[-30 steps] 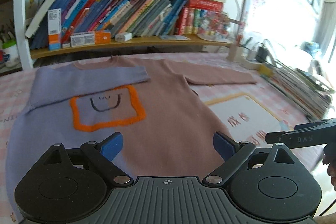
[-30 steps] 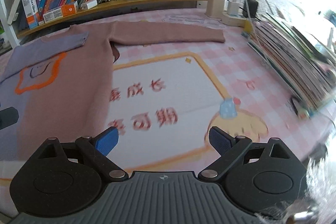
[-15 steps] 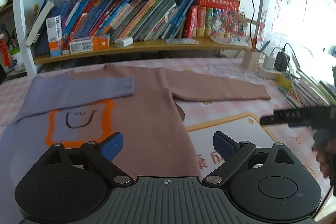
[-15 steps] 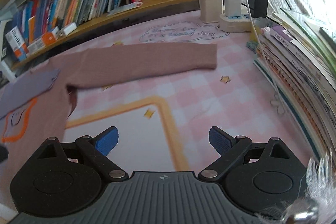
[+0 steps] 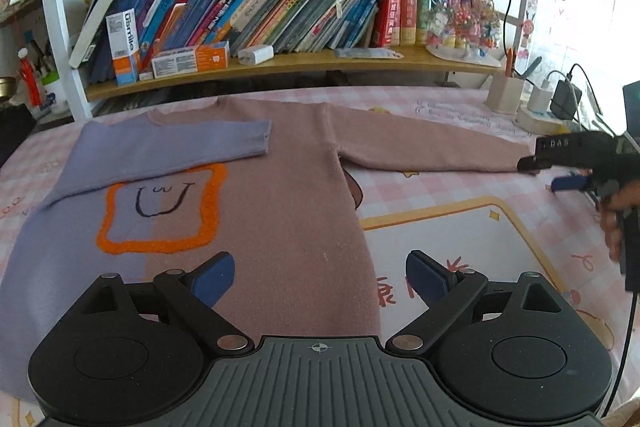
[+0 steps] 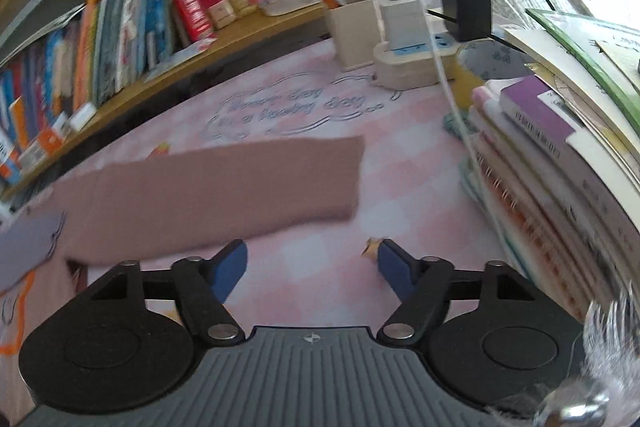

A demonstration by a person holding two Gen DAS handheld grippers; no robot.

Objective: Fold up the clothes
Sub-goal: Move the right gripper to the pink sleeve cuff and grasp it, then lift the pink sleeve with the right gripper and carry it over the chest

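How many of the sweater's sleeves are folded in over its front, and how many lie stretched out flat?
Folded in: 1, the purple sleeve
Stretched out: 1, the pink sleeve
Total: 2 sleeves

The soft knitted sweater (image 5: pixel 288 195) is half purple and half dusty pink, with a fuzzy orange square (image 5: pixel 160 211) and a black smile. The tablecloth (image 6: pixel 304 115) has pink and white checks. The gripper pads (image 5: pixel 212 279) are blue.
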